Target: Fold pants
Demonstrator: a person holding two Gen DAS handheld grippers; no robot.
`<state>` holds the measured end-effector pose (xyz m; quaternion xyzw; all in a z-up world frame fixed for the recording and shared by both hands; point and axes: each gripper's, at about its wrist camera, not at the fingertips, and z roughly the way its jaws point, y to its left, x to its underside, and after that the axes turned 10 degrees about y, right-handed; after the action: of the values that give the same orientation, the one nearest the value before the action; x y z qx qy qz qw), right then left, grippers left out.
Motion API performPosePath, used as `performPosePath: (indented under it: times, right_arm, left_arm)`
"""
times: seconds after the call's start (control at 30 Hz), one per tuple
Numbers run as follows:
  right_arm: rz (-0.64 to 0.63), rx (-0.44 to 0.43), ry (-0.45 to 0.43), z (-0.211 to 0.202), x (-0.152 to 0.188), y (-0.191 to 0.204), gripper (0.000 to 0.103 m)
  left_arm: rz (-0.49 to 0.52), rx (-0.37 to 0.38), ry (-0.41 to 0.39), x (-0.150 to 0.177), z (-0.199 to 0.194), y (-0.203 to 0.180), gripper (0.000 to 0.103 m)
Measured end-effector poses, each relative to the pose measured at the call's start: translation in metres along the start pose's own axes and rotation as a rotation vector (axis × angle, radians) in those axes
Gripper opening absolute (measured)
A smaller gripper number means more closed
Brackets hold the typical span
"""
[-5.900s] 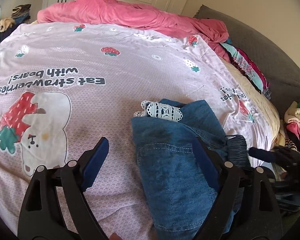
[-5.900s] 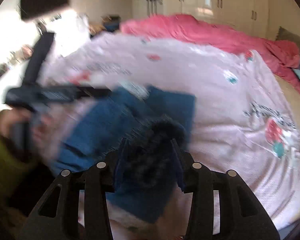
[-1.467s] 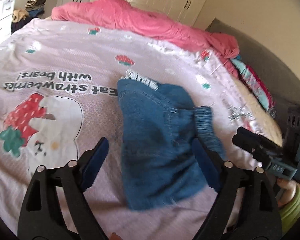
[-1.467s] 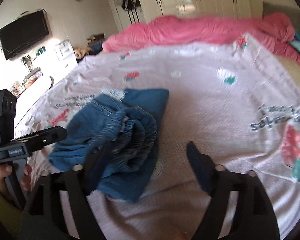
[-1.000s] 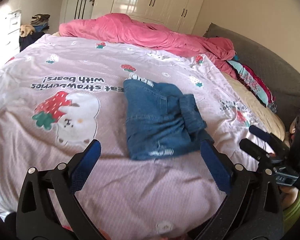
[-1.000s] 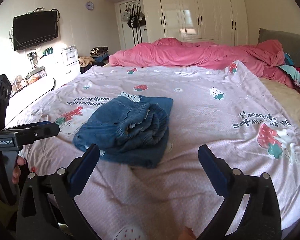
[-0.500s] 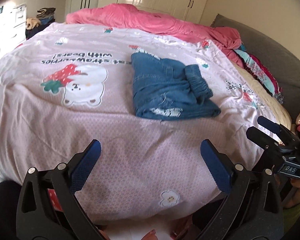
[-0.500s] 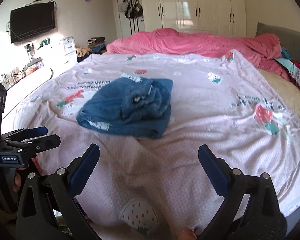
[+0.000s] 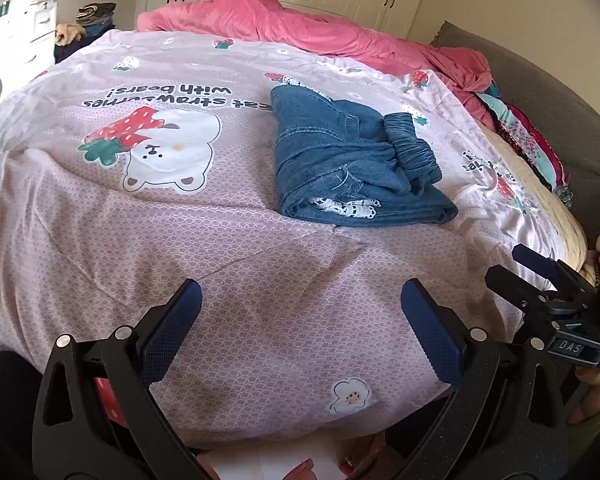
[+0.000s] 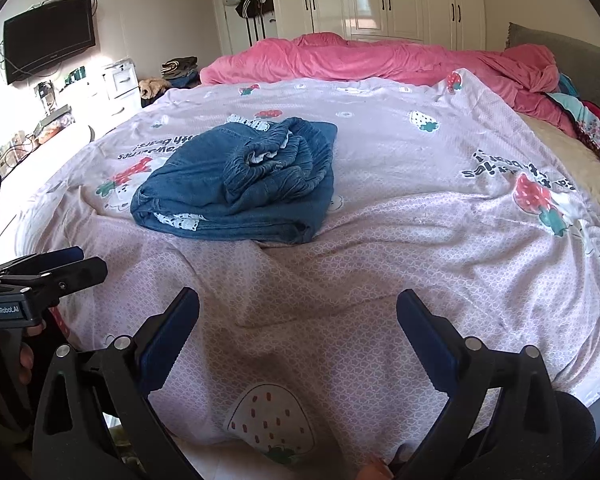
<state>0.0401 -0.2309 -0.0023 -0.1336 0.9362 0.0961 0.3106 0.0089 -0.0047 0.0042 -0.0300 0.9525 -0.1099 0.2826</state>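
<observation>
The blue denim pants [image 9: 352,164] lie folded into a compact bundle on the pink strawberry bedsheet [image 9: 140,216], white lace trim showing at the near edge and the far end. They also show in the right wrist view [image 10: 240,188]. My left gripper [image 9: 300,320] is open and empty, held back over the bed's near edge, well short of the pants. My right gripper [image 10: 298,332] is open and empty, also near the bed's edge. Each gripper appears in the other's view, the right one [image 9: 540,280] at right, the left one [image 10: 48,268] at left.
A pink duvet [image 10: 380,60] is bunched along the far side of the bed. A grey headboard [image 9: 560,112] and colourful clothes [image 9: 532,148] lie at the right. White wardrobes [image 10: 380,0], a wall TV [image 10: 48,48] and a dresser [image 10: 116,84] stand beyond.
Both grippers let go of the pants and drew back toward the bed's near edge. The pants stay folded on the sheet and now look smaller and farther away.
</observation>
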Motion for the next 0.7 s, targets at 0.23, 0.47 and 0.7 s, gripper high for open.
performPosePath:
  times: [0.23,0.47,0.7]
  right_arm:
    - [0.018,-0.007,0.000,-0.0004,0.0015,-0.0018,0.099]
    - [0.020,-0.004,0.002,0.0008,0.0009,-0.0025,0.099]
    - [0.028,0.001,0.001,0.0018,0.0014,-0.0057,0.099]
  left_arm:
    - [0.001,0.001,-0.002,0.0003,-0.0004,-0.0016,0.094]
    - [-0.004,-0.003,-0.006,0.0006,-0.0022,-0.0014,0.094]
    - [-0.005,-0.004,-0.012,0.0001,-0.0032,-0.0010,0.094]
